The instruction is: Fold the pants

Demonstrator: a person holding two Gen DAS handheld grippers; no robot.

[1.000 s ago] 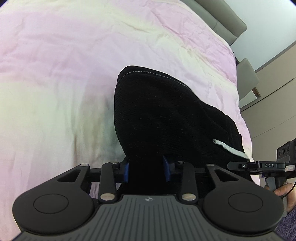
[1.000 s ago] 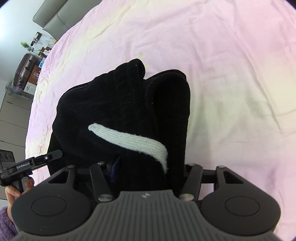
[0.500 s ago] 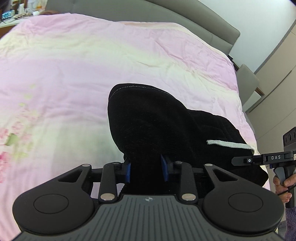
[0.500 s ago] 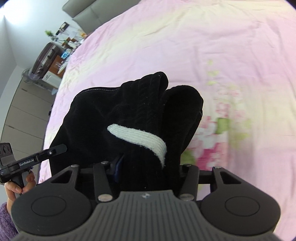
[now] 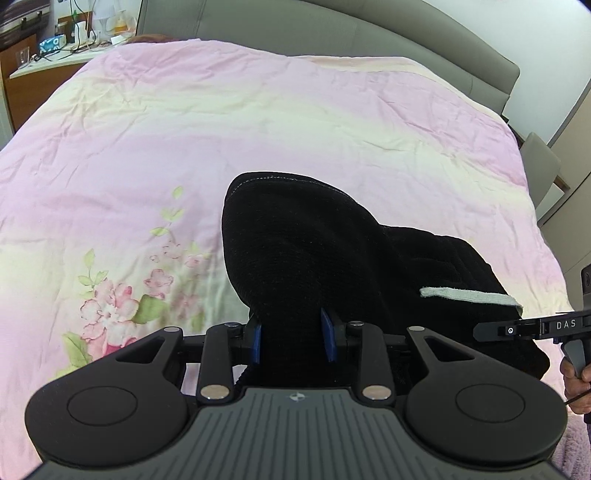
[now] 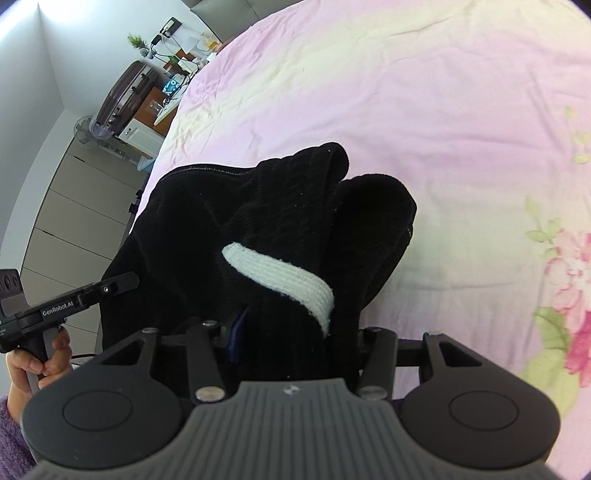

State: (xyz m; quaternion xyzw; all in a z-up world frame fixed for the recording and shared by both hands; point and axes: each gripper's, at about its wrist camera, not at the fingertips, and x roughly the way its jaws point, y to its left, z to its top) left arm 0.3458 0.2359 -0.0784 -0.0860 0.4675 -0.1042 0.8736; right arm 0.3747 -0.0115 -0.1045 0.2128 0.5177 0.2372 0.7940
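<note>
Black ribbed pants (image 5: 314,258) (image 6: 258,225) hang bunched above a pink floral bedspread (image 5: 258,129) (image 6: 443,110), held up between both grippers. My left gripper (image 5: 293,334) is shut on a thick fold of the black cloth, blue pads pressing each side. My right gripper (image 6: 295,332) is shut on another bunch of the same pants; its right pad is hidden by cloth. A white drawstring (image 6: 284,277) (image 5: 469,295) lies across the fabric near the right gripper. Each gripper shows in the other's view, with a hand (image 6: 40,362) on the handle.
A grey padded headboard (image 5: 369,33) runs along the far edge of the bed. A bedside desk with clutter (image 5: 55,48) and a dark suitcase (image 6: 129,96) stand beyond the bed's corner. Pale cabinets (image 6: 66,214) line the wall.
Both grippers carried the pants back across the bed and slightly up; the floral print and the headboard came into view. Both grips stayed on the cloth.
</note>
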